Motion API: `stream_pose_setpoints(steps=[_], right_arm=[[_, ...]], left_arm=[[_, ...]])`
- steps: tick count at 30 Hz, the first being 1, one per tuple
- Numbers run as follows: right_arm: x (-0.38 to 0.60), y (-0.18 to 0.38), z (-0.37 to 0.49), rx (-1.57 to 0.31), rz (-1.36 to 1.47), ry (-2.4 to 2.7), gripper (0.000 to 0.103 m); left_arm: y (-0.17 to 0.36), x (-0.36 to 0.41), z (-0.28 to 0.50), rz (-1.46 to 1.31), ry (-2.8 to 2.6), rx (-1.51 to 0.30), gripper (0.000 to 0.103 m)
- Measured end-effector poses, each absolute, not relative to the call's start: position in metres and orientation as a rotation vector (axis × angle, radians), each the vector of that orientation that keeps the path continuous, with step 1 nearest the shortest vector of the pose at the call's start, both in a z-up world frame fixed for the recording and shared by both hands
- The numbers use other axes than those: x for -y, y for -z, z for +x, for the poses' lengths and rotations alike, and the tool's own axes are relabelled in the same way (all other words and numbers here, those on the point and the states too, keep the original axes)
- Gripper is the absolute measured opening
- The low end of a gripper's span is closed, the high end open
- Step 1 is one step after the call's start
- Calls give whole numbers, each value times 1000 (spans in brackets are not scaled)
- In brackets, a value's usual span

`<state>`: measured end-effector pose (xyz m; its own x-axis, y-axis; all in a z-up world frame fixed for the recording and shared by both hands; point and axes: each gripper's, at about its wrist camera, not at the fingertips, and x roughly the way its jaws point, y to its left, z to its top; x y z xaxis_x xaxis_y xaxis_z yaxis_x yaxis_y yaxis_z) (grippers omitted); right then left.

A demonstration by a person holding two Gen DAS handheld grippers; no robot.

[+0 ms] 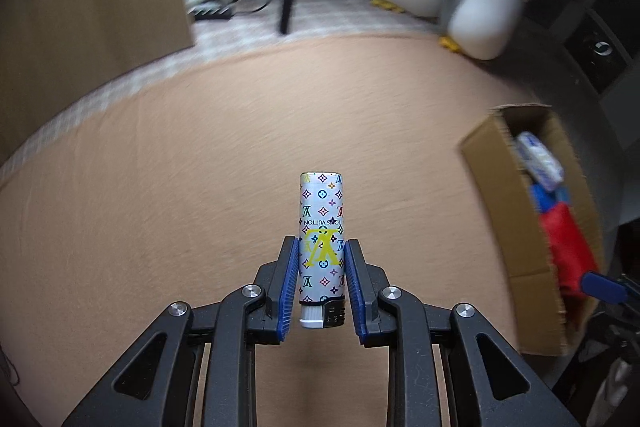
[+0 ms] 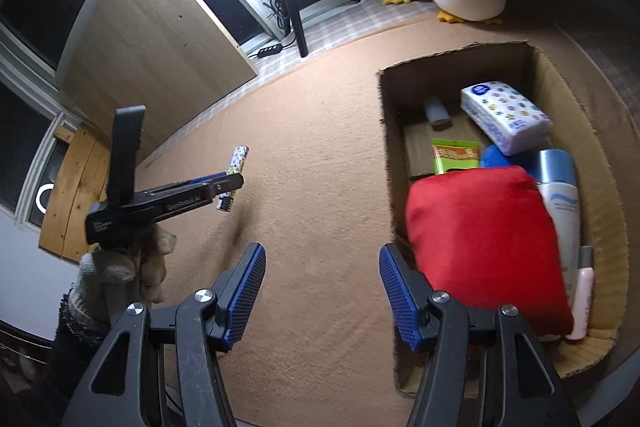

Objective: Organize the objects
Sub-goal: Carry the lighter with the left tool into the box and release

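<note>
My left gripper (image 1: 322, 251) is shut on a white lighter (image 1: 322, 227) printed with coloured monogram marks. The lighter hangs above the tan carpet, its metal head toward me between the blue pads. From the right wrist view the same left gripper (image 2: 232, 183) and lighter (image 2: 236, 163) float at the left, held by a gloved hand (image 2: 120, 267). My right gripper (image 2: 322, 287) stands open with nothing between its fingers, just left of the cardboard box (image 2: 386, 131). The box (image 1: 496, 187) holds a red pouch (image 2: 480, 247), a tissue pack (image 2: 504, 115), a spray can (image 2: 560, 195) and other items.
Two plush penguins (image 1: 476, 7) sit at the carpet's far edge, near a black tripod (image 2: 296, 23) with a ring light. A wooden panel (image 2: 160, 39) stands at the left. Bare tan carpet (image 1: 240, 147) stretches between my left gripper and the box.
</note>
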<state>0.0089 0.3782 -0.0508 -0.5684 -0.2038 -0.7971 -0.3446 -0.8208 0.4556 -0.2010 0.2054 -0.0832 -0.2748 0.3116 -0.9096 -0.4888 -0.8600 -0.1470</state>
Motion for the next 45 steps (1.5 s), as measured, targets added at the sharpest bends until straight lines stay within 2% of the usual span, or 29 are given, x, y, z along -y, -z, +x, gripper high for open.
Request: stream_pose_setpoints(steps=[12,20,27,29,30,31,45], right_arm=[[-405,44,64,-818,-1317,-2443,55],[-433,44,101,-829,-1265,-2378,55],[-451,48,125,-849,-1241,-2332,55],[-454,49,128,-853,-1238,-2325,55],[-455,49,130,-857,-1236,-2323,55],[-456,49,131,-859,-1236,-2322,55],[-438,45,116,-828,-1271,-2368,55]], left_arm=[[41,-321,-152,-1314,-2015,-292,25],[55,-388,-146,-1312,-1956,-346,25],[68,-415,-146,-1329,-1933,-362,26],[69,-418,-145,-1333,-1934,-359,50],[68,-418,-145,-1328,-1947,-351,69],[65,-417,-145,-1314,-1962,-339,76],[46,-362,-143,-1293,-2039,-303,76]])
